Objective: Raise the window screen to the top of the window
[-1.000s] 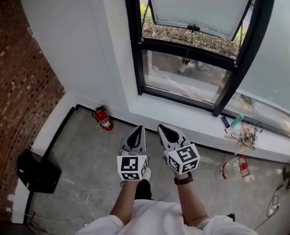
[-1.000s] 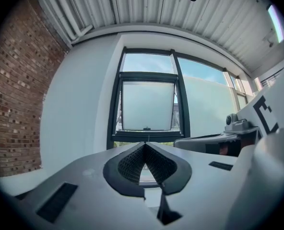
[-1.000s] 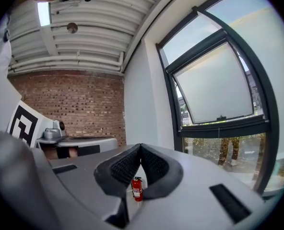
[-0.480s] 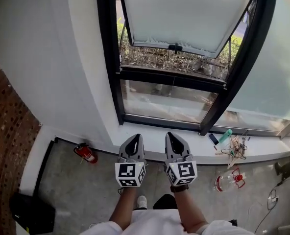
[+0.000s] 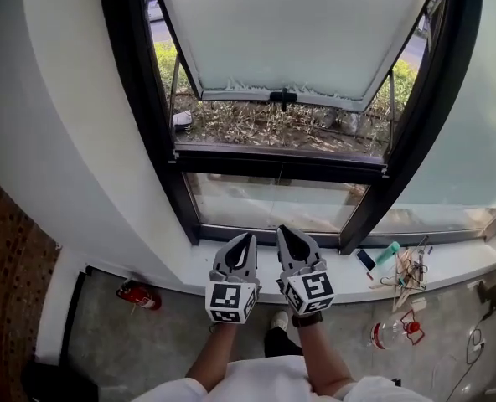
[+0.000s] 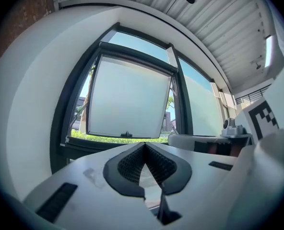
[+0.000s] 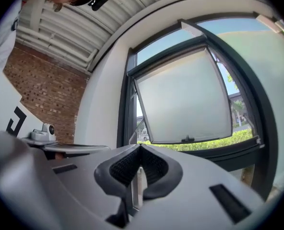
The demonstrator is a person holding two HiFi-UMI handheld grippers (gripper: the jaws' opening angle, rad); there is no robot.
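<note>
The window (image 5: 147, 124) has a black frame. Its upper sash, a frosted white panel (image 5: 298, 32), is tilted outward at the bottom, with a small black handle (image 5: 282, 97) at the middle of its lower edge. Below the sash is a fixed glass pane (image 5: 273, 203). Side by side over the white sill, my left gripper (image 5: 246, 239) and right gripper (image 5: 283, 231) point level at the window, well below the handle. Both are shut with nothing between the pads. The panel (image 6: 127, 104) fills the left gripper view beyond the left gripper (image 6: 144, 145); the right gripper view shows the panel (image 7: 185, 99) beyond the right gripper (image 7: 140, 146).
On the sill (image 5: 189, 270), at its right end, lie a phone (image 5: 364, 260), a teal bottle (image 5: 388, 252) and a tangle of wires (image 5: 409, 268). A red fire extinguisher (image 5: 137, 295) and a plastic bottle (image 5: 390, 333) lie on the floor. A white wall (image 5: 64, 141) flanks the window's left.
Both grippers have come forward together from over the floor to over the sill, staying shut. The window now looms larger and the extinguisher has slipped toward the lower left.
</note>
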